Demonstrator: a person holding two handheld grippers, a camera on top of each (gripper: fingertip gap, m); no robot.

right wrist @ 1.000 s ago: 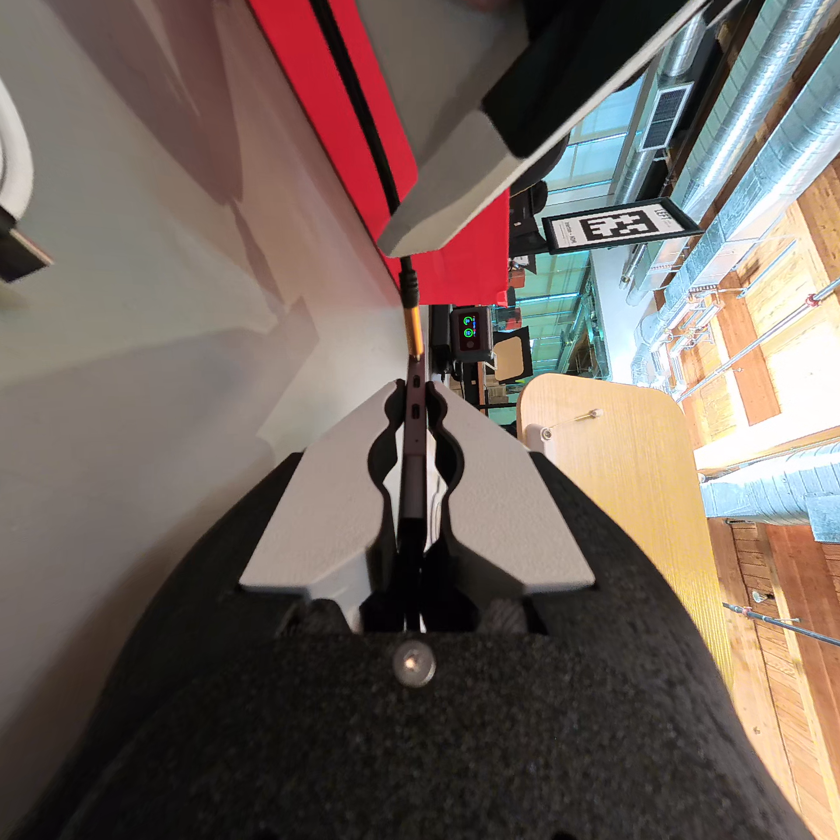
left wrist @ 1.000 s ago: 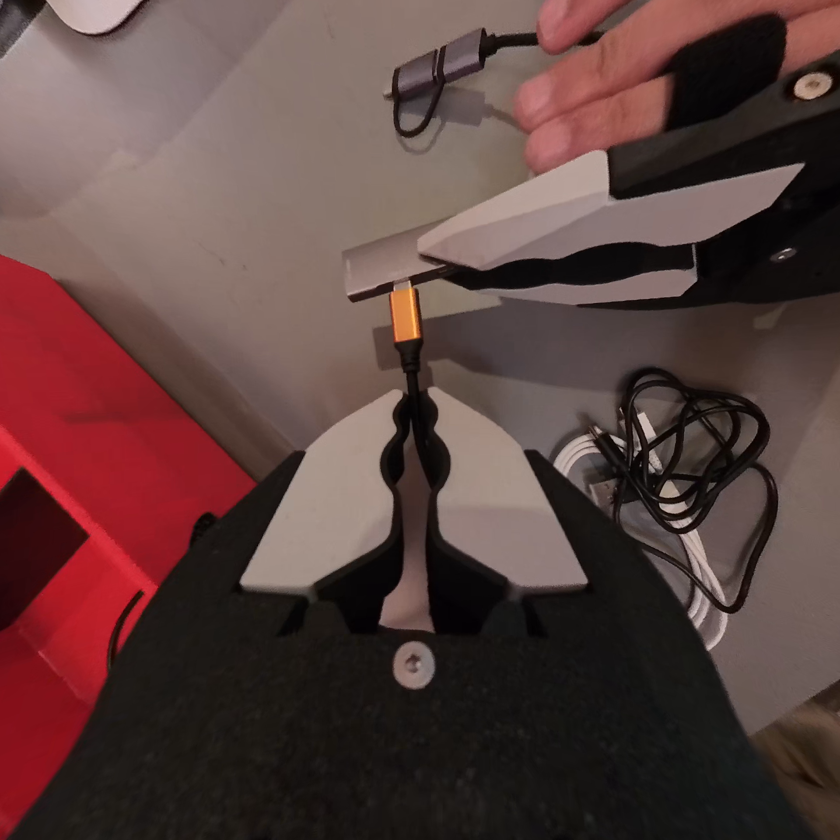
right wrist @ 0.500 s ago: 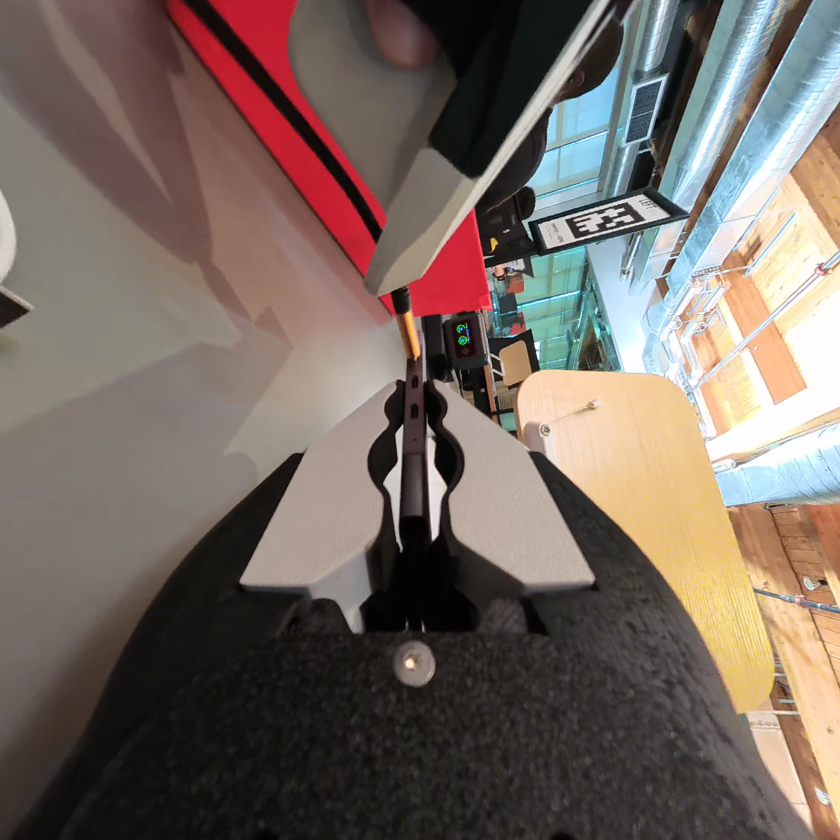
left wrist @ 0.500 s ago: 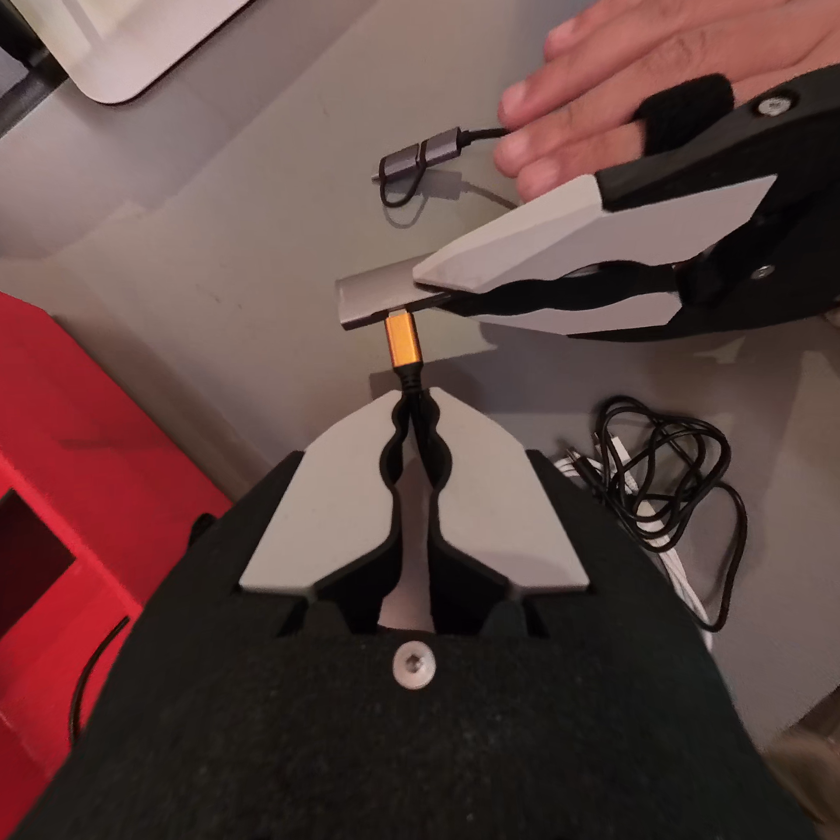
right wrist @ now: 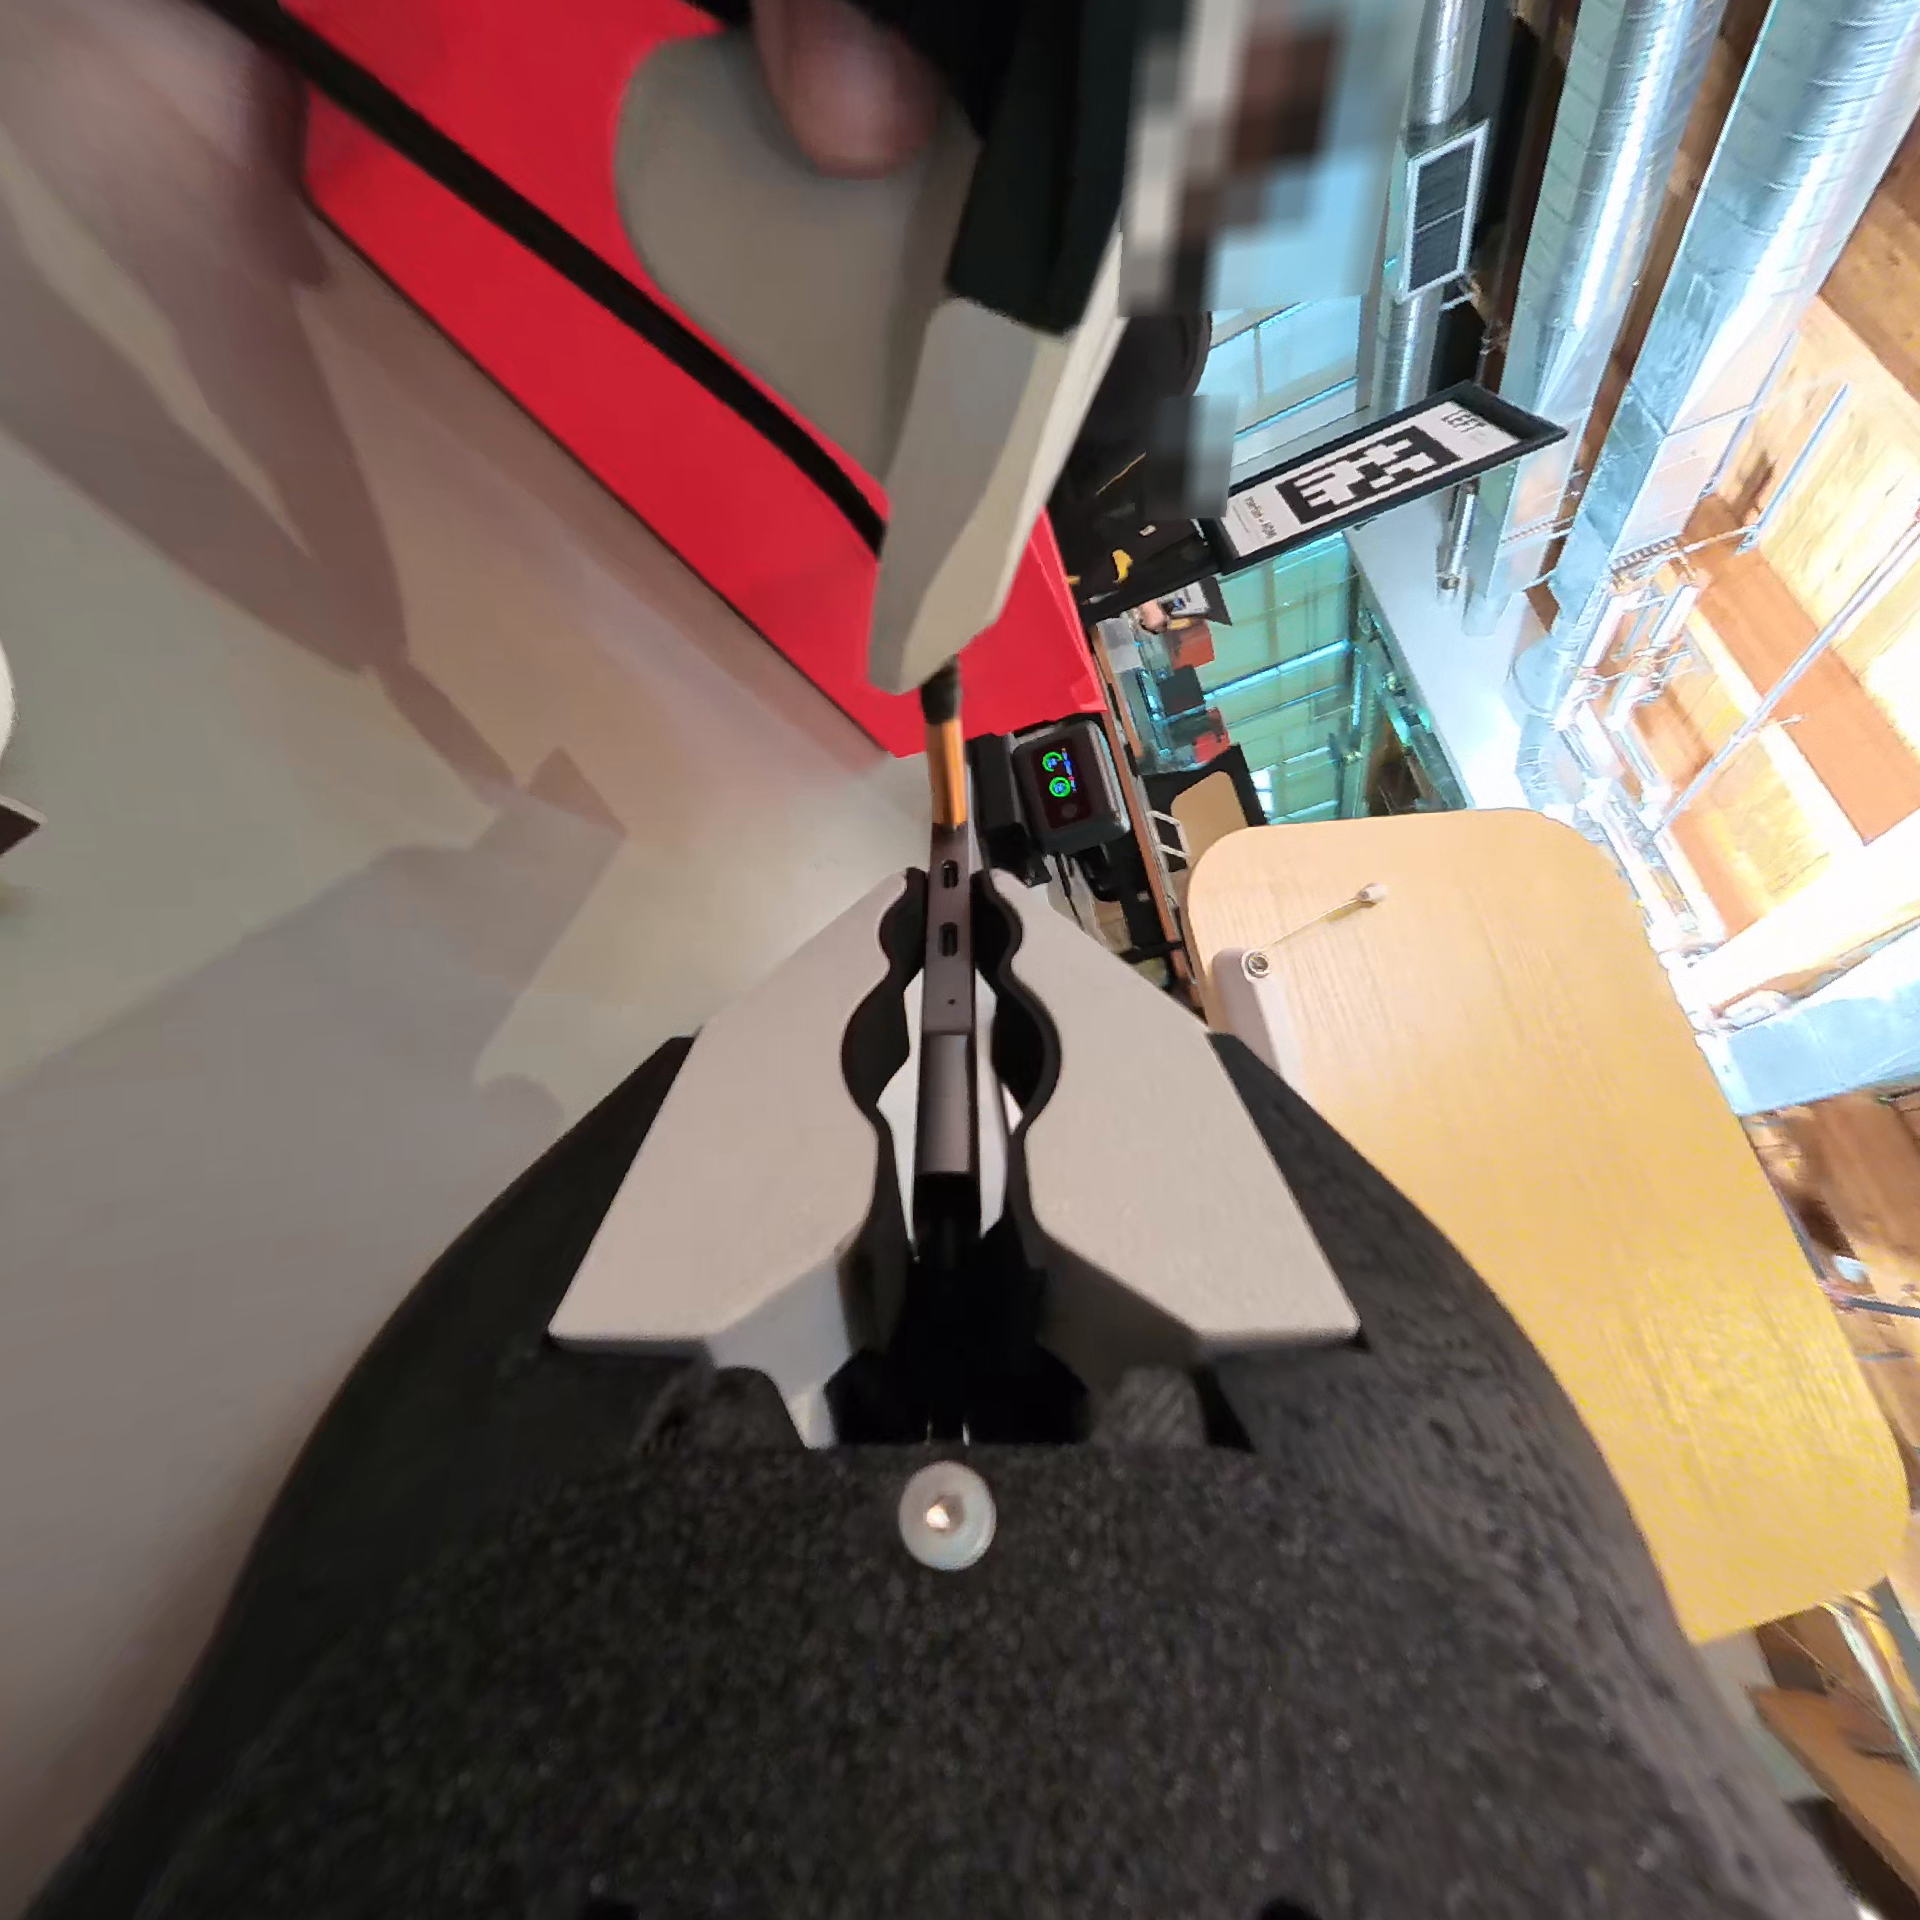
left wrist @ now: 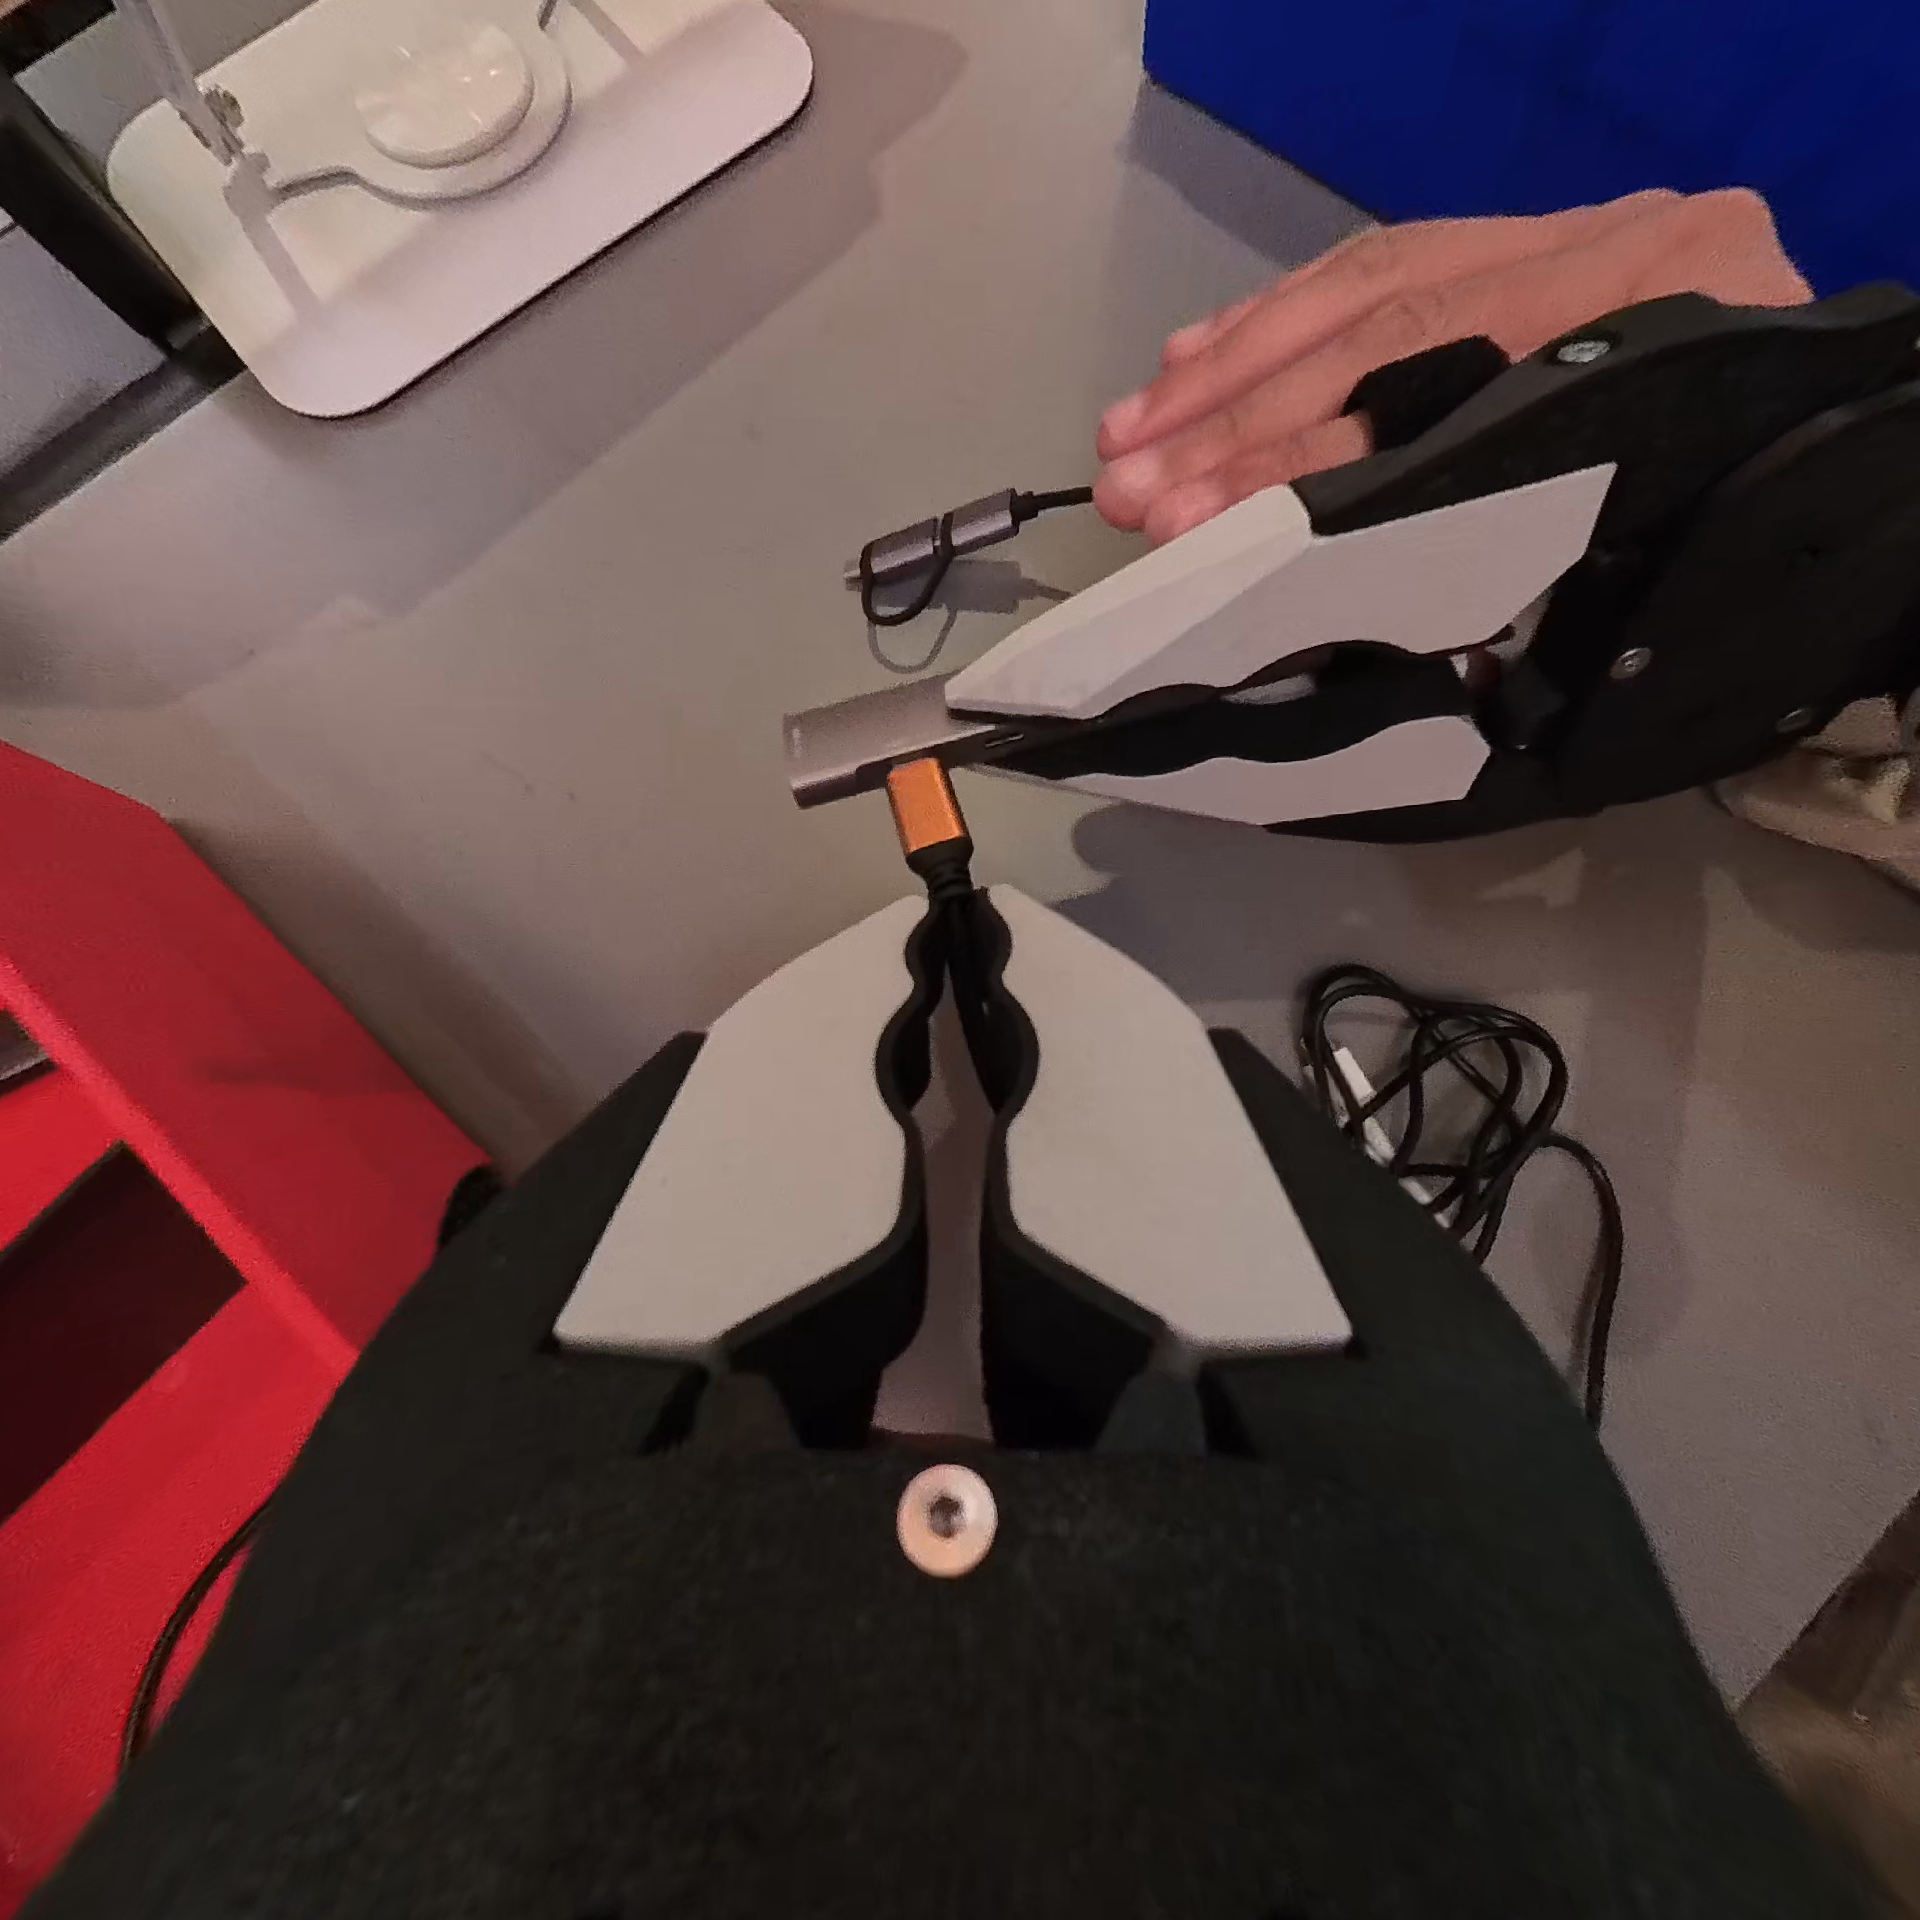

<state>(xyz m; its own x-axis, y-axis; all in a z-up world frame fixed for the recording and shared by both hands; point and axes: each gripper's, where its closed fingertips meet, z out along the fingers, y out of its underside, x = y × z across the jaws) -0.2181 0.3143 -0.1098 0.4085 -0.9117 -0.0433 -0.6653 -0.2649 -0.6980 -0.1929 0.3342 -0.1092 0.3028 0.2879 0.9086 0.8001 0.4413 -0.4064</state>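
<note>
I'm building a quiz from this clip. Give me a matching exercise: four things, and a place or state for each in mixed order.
Things:
1. orange-tipped cable
2. grey hub
3. cable tangle
4. grey adapter

States:
a. loose on the table, beside the left gripper
b. pinched in the right gripper
c. lying beyond the hub
d. plug at the hub's edge

Pairs: 1-d, 2-b, 3-a, 4-c
</note>
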